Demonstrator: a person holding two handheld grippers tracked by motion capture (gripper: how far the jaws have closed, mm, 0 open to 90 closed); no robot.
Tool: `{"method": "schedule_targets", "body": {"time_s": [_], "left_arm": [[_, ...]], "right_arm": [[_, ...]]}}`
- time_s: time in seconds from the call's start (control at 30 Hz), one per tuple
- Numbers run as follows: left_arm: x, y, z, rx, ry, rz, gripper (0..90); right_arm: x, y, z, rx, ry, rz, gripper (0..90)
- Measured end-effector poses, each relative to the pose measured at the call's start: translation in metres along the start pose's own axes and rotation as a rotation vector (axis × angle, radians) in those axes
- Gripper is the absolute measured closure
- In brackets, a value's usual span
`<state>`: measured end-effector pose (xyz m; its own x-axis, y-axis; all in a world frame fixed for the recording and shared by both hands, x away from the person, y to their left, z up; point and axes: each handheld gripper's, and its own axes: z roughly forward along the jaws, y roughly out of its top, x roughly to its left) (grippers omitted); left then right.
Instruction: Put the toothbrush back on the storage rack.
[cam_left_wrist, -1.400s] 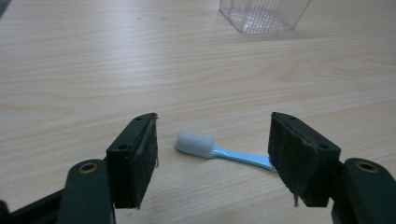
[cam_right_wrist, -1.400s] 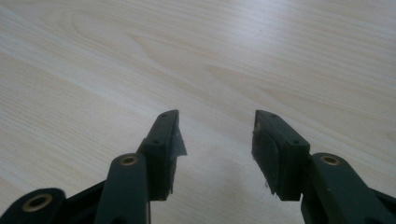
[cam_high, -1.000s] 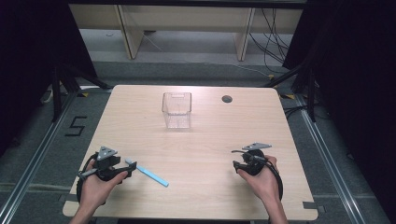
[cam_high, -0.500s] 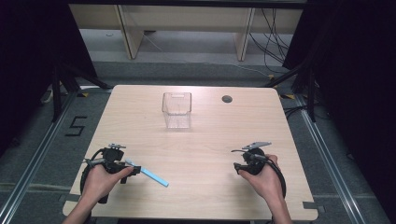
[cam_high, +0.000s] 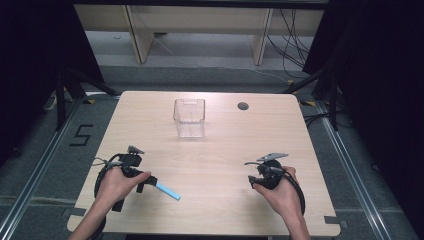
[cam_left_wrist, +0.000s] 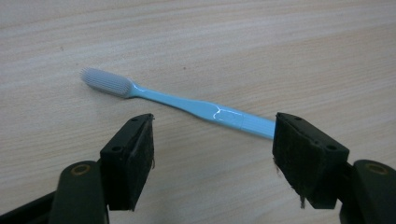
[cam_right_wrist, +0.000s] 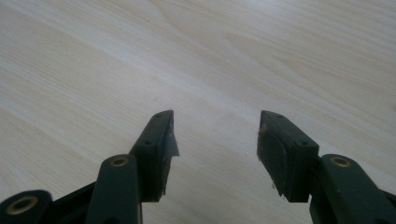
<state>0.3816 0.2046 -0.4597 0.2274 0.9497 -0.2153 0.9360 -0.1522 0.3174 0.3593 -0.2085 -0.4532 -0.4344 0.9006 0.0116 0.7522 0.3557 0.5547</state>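
A pale wooden surface (cam_high: 225, 165) with rounded corners stands on a grey carpeted floor (cam_high: 55, 165), with dark drapes at left and right and a light shelf unit (cam_high: 200, 30) with loose cables (cam_high: 295, 45) beyond its far edge. Near the far edge stands a clear plastic box (cam_high: 189, 118), upright and open at the top, and to its right a small round hole (cam_high: 243, 106) sits in the board.

At the near left, the left claw (cam_high: 148, 181) is held low over the wood, its jaws spread wide with nothing pressed between the pads. A light blue toothbrush (cam_left_wrist: 182, 103) lies flat just ahead of it; in the left gripper view its handle end runs behind one jaw, its grey bristle head pointing away. In the high view it lies toward the near edge, well apart from the box.

At the near right, the right claw (cam_right_wrist: 215, 140) stands open over bare wood. The middle of the board between the hands and the box is uncluttered.
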Motion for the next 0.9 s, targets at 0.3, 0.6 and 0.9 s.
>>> {"method": "schedule_targets", "body": {"time_s": [0.3,0.6,0.9], "left_arm": [[-0.008,0.008,0.012,0.016,0.043,0.018,26.1],[-0.010,0.007,0.020,0.048,0.076,0.032,26.0],[-0.012,0.009,0.026,0.062,0.096,0.037,26.1]], "right_arm": [[0.000,0.000,0.004,0.009,0.007,-0.012,46.9],[0.003,-0.001,0.008,0.019,0.012,-0.012,46.6],[0.003,-0.001,0.009,0.018,0.009,-0.025,46.5]]}}
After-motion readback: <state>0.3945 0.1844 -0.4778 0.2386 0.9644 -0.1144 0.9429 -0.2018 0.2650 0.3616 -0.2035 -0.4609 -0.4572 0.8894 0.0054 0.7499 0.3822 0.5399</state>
